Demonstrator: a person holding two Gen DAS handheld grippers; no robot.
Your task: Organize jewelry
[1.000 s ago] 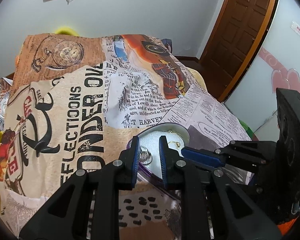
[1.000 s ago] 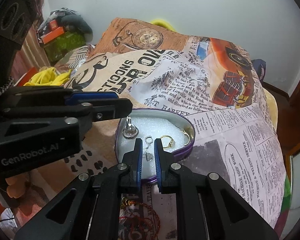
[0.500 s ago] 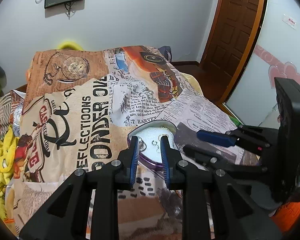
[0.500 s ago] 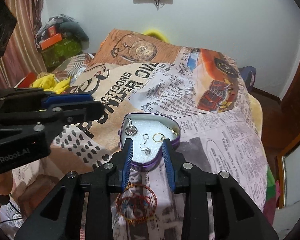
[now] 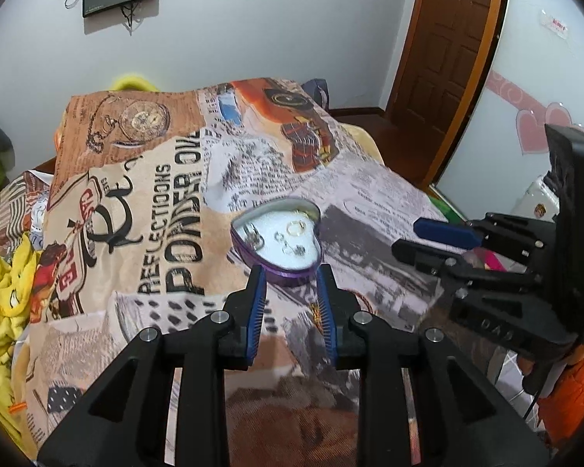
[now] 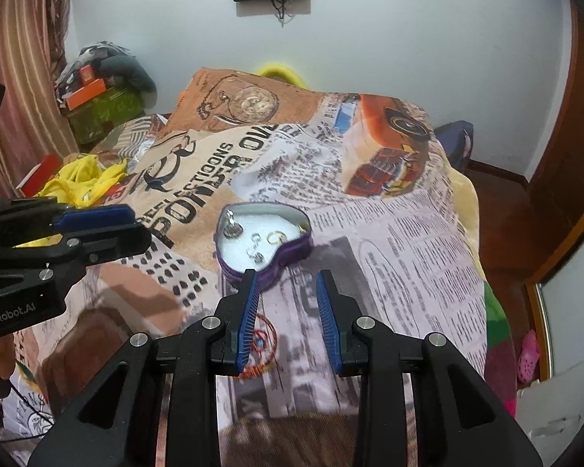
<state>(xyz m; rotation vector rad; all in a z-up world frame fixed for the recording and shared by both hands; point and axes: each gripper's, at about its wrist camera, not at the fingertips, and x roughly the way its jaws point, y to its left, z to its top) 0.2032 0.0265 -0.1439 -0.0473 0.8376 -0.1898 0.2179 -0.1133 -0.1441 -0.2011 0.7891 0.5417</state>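
Note:
A purple heart-shaped box (image 5: 288,268) (image 6: 292,251) with white foam lies open on the printed bedspread (image 5: 167,202). Inside lie a gold ring (image 5: 295,228) (image 6: 275,236), a silver ring on a post (image 5: 253,238) (image 6: 231,229) and small silver earrings (image 5: 294,250) (image 6: 255,253). My left gripper (image 5: 292,276) is open and empty, just short of the box. My right gripper (image 6: 286,282) is open and empty, near the box's front. A copper wire bracelet (image 6: 266,344) lies on the cloth under the right gripper.
The bed drops off at the right, toward a wooden door (image 5: 455,46). Yellow cloth (image 5: 0,303) (image 6: 85,181) lies at the bed's left side. Boxes and clutter (image 6: 97,89) are stacked by the far left wall.
Both grippers have opened and pulled back and up from the box. The earring that was between the right gripper's fingers now lies in the box.

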